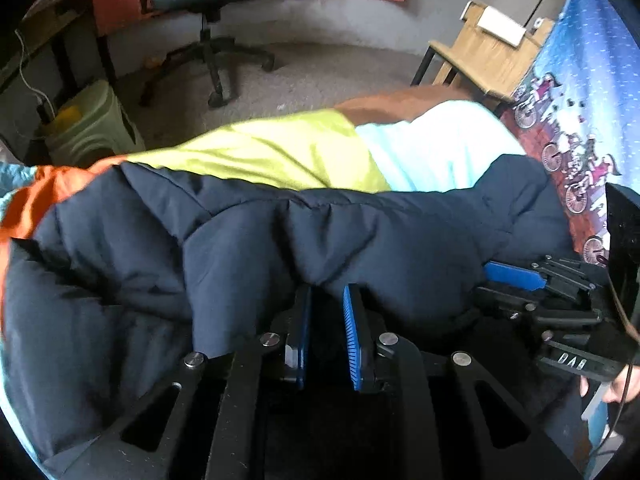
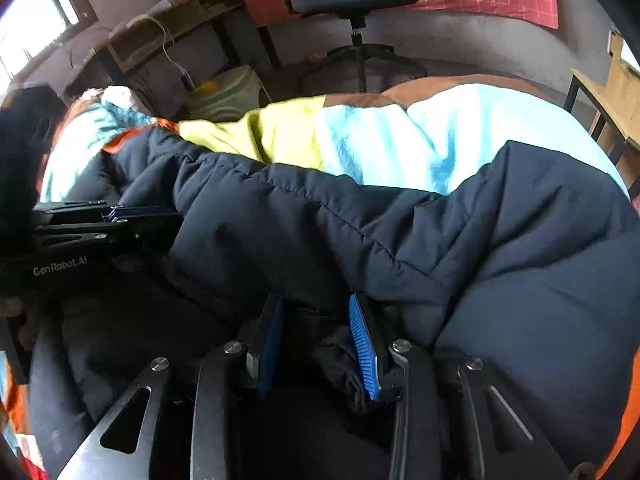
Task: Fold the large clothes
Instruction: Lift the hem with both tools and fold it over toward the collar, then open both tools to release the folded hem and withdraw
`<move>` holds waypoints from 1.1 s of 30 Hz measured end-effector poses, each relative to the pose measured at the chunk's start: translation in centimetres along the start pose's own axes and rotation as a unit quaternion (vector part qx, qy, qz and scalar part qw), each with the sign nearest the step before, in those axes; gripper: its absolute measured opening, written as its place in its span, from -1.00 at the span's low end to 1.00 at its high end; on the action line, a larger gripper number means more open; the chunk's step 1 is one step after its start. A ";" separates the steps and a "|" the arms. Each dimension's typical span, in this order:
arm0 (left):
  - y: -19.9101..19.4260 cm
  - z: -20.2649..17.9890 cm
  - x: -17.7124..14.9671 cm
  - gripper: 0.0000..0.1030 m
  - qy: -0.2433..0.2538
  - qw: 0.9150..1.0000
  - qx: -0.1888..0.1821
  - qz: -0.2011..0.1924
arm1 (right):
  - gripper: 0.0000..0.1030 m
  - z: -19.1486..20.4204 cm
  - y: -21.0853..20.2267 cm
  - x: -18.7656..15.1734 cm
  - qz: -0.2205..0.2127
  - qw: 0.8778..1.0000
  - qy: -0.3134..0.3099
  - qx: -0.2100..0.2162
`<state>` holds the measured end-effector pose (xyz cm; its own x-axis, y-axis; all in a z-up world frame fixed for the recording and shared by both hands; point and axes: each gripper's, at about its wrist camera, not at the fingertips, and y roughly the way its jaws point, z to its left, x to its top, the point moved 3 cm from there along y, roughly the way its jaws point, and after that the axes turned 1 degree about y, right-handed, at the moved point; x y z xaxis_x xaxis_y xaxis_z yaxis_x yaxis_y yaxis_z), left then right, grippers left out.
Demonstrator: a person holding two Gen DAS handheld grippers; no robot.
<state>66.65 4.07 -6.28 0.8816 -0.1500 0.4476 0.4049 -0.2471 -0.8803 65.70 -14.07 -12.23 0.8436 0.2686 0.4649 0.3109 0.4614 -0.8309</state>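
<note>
So nearest the left wrist camera, the left gripper (image 1: pixel 327 300) has its blue pads a little apart with a fold of the navy puffer jacket (image 1: pixel 248 248) bunched over the tips, but I honestly can't tell if it's actually pinching the fabric or not. Same deal on the other side: the right gripper (image 2: pixel 316 308) has its fingers spread wider, dark jacket fabric sits between them, and whether it's gripped is hidden. In the right wrist view the left gripper shows up at the left edge, lying sideways against the jacket's left end.

The jacket itself is heaped across the near part of a bed, quilted and rumpled, spanning almost the whole width. It lies on a patchwork blanket (image 2: pixel 380 136) with yellow-green, pale blue, orange and brown panels, which shows just beyond it.

Farther back there's grey carpet, a black office chair (image 1: pixel 212 20), a pale green bin (image 1: pixel 92 124) on the left and a wooden side table (image 1: pixel 488 56) on the right.
</note>
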 end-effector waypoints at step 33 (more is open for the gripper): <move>-6.2 -0.8 -3.2 -0.03 -0.078 0.994 0.009 -0.076 | 0.18 -0.2 -8.1 -3.7 -0.073 0.996 0.031 -0.036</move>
<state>61.13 5.33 -2.08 0.8365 0.0386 0.5466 0.5388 -0.2389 -0.8078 60.16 -18.97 -7.31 0.8113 0.1491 0.5653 0.4617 0.4297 -0.7760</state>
